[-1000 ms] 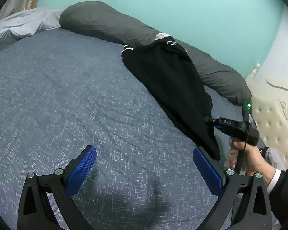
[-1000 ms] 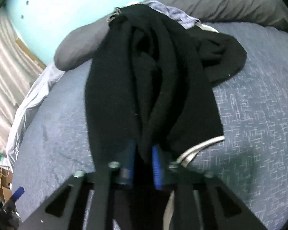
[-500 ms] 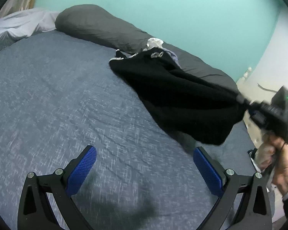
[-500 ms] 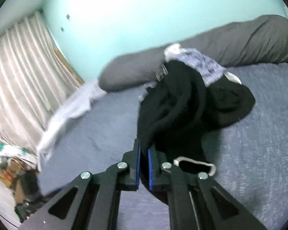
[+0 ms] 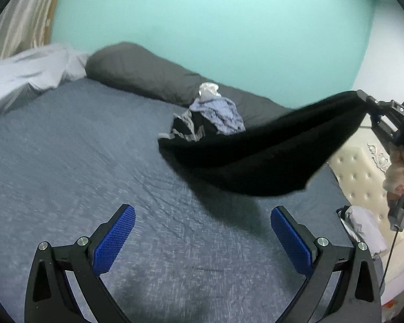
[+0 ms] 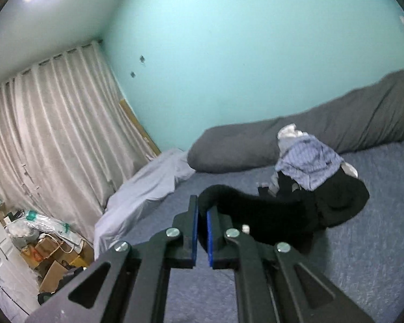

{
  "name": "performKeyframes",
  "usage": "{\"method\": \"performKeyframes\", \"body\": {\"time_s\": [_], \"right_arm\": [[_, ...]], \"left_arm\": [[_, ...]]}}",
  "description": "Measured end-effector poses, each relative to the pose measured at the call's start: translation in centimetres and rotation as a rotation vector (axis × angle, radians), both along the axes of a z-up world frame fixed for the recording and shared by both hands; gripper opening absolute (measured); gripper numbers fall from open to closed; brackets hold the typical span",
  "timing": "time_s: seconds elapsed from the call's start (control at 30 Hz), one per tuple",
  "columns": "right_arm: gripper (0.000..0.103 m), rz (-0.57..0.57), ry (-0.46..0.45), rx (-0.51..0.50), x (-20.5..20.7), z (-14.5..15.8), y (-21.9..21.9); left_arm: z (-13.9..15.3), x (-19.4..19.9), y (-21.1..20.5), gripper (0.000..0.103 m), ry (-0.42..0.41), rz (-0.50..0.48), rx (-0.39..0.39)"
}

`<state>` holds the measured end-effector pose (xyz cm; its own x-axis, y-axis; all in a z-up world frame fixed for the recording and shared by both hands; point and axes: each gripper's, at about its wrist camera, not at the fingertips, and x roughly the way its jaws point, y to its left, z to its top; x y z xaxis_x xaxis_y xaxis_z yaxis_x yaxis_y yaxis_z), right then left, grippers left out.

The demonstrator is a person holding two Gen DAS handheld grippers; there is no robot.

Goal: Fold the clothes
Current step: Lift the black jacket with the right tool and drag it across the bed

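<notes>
Your right gripper (image 6: 201, 232) has its fingers clamped on the black garment (image 5: 256, 158), lifting it off the bed (image 5: 67, 161), while your left gripper (image 5: 202, 238), fingers wide apart, needs a loose edge ahead of it to grab.

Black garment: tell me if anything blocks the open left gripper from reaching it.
Nothing visible does. The black fabric garment hangs from the right gripper; only bare blue-grey bedsheet lies ahead of the left gripper.

black garment (image 5: 258, 158): matt, soft, fleecy cloth
bed (image 5: 80, 145): blue-grey woven cloth, flecked, lightly creased
left gripper (image 5: 202, 231): matt black plastic, knurled blue pads (image 5: 114, 239), shiny metal screws
headboard (image 5: 363, 172): cream, tufted, slight sheen
curtain (image 6: 48, 123): beige pleated cloth
</notes>
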<state>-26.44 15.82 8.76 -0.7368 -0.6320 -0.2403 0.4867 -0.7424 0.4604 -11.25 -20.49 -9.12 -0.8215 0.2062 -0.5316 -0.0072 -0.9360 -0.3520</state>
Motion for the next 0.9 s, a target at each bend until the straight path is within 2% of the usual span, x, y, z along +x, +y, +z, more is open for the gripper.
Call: {"method": "performKeyframes", "body": {"time_s": [0.13,0.33,0.47,0.63,0.77,0.9], "right_arm": [[0.005,0.013,-0.001,0.017,3.6,1.0,0.8],[0.005,0.033,-0.009,0.043,8.9,2.1,2.0],[0.005,0.045,-0.104,0.114,10.3,-2.3,2.0],[0.005,0.049,-0.257,0.176,10.6,-8.7,1.9],[0.005,-0.014,-0.407,0.246,9.6,-14.0,2.7],[0.005,-0.1,-0.479,0.236,8.5,-17.6,5.5]], "left_arm": [[2.0,2.5,0.0,0.103,0.006,-0.003,-0.028],[2.9,5.2,1.2,0.103,-0.004,-0.026,-0.047],[3.1,6.4,2.4,0.103,-0.015,-0.059,-0.056],[1.5,6.4,4.0,0.103,-0.059,-0.11,-0.028],[-0.5,6.2,4.8,0.103,-0.103,-0.138,-0.013],[-2.0,5.7,4.6,0.103,-0.132,-0.136,-0.018]]}}
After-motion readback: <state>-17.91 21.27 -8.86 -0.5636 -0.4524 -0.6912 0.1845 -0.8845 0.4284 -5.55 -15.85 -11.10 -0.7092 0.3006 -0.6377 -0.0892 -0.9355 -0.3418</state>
